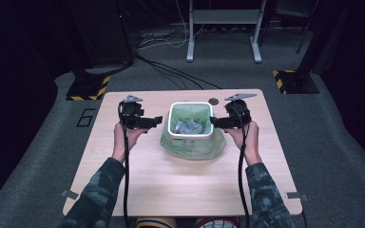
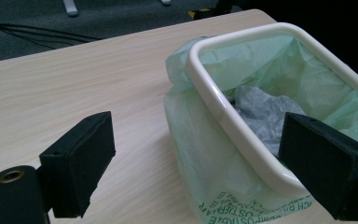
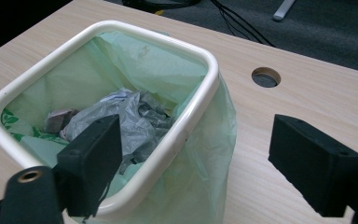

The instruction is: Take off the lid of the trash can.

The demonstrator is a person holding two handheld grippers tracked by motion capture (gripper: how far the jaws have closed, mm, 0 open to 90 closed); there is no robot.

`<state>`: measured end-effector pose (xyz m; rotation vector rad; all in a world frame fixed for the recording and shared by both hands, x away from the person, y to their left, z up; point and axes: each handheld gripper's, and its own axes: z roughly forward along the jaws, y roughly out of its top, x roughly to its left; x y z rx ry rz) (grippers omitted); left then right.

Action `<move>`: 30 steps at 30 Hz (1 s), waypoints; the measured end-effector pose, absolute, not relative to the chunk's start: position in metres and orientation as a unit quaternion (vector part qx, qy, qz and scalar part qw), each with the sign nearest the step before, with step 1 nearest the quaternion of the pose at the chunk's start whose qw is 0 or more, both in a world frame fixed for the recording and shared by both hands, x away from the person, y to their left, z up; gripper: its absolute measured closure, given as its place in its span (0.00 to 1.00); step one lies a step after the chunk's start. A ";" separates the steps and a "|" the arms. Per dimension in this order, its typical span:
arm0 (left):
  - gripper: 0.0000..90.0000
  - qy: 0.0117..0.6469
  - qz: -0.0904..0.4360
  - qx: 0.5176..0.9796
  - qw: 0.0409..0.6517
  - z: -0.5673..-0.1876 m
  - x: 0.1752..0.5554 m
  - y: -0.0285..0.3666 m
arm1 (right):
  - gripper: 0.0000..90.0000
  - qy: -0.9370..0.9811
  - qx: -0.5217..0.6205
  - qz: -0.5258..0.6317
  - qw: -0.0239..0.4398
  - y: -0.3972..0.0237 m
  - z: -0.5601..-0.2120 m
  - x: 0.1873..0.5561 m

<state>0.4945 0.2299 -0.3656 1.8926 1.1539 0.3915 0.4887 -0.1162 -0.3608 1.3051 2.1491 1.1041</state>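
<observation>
**Inspector A:** Start at the left. What is the left claw [image 1: 158, 119] doing?

**Inspector B:** It hangs just left of the small white waste bin [image 1: 170, 124], jaws pointing toward it. In the left gripper view the jaws stand wide apart and straddle the bin's near rim [image 2: 233, 123], one over bare wood, one over the bin's mouth. They grip nothing.

**Inspector A:** And the bin?

**Inspector B:** It stands upright at the middle of the pale wooden tabletop [image 1: 180, 180], toward the far edge. A pale green bin liner [image 1: 190, 148] is folded over the rim and spreads out on the wood around the base; green print shows on it. Crumpled grey plastic [image 1: 188, 127] lies inside.

**Inspector A:** The right side?

**Inspector B:** The right claw [image 1: 213, 120] mirrors the left, just beside the bin's right wall. Its jaws are also wide open and hold nothing; they straddle that rim, one over the contents, one over the tabletop.

**Inspector A:** Anything else?

**Inspector B:** A round cable hole [image 3: 266, 77] in the tabletop, behind the bin.
</observation>
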 end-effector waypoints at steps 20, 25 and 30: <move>0.34 0.458 0.134 0.773 0.417 -0.379 0.520 0.194 | 0.42 0.764 0.485 0.384 0.183 -0.100 -0.370 0.505; 0.43 0.471 0.124 0.768 0.415 -0.387 0.526 0.189 | 0.48 0.768 0.490 0.370 0.182 -0.090 -0.378 0.511; 0.52 0.468 0.118 0.775 0.407 -0.392 0.529 0.182 | 0.52 0.770 0.503 0.345 0.188 -0.079 -0.387 0.516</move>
